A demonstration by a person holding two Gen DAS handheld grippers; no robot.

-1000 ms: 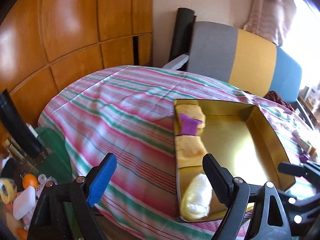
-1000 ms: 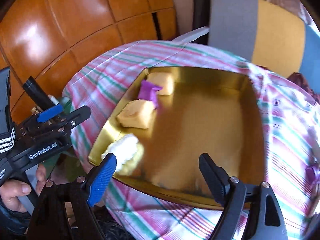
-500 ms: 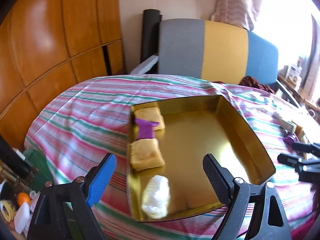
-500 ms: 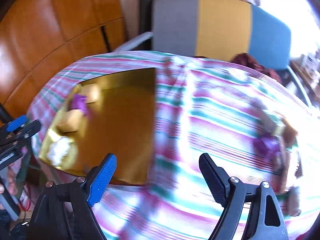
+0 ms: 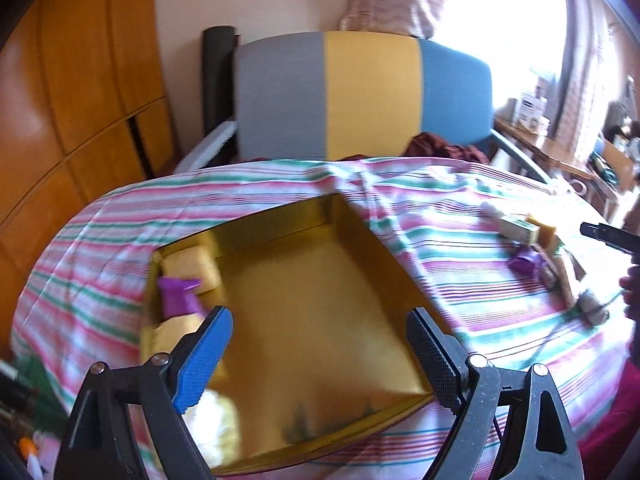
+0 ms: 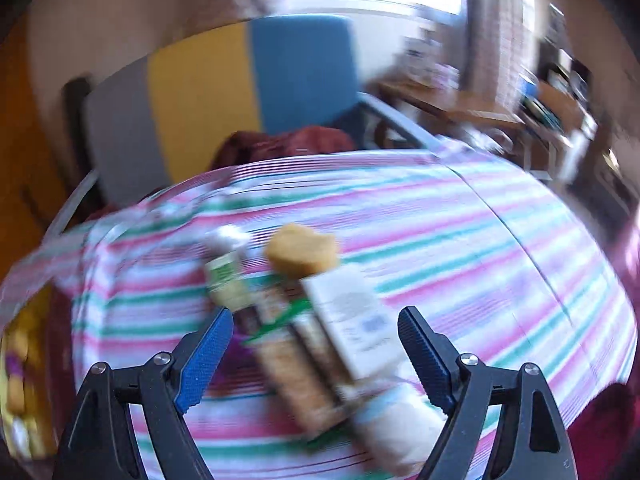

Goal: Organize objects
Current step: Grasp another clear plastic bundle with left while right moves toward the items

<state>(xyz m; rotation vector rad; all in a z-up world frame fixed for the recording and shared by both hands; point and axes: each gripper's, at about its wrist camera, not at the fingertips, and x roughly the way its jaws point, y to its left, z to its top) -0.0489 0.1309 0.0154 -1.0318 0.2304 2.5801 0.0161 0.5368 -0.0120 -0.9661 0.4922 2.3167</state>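
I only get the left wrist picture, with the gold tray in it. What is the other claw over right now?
Observer: The right claw hangs open over a pile of packets on the striped cloth.
Operator: Is it holding one?
Observer: No, it grips nothing. A white box lies below the gap between its fingers.
Operator: Anything nearer to it?
Observer: A white wrapped roll at the pile's near end, too blurred to name.
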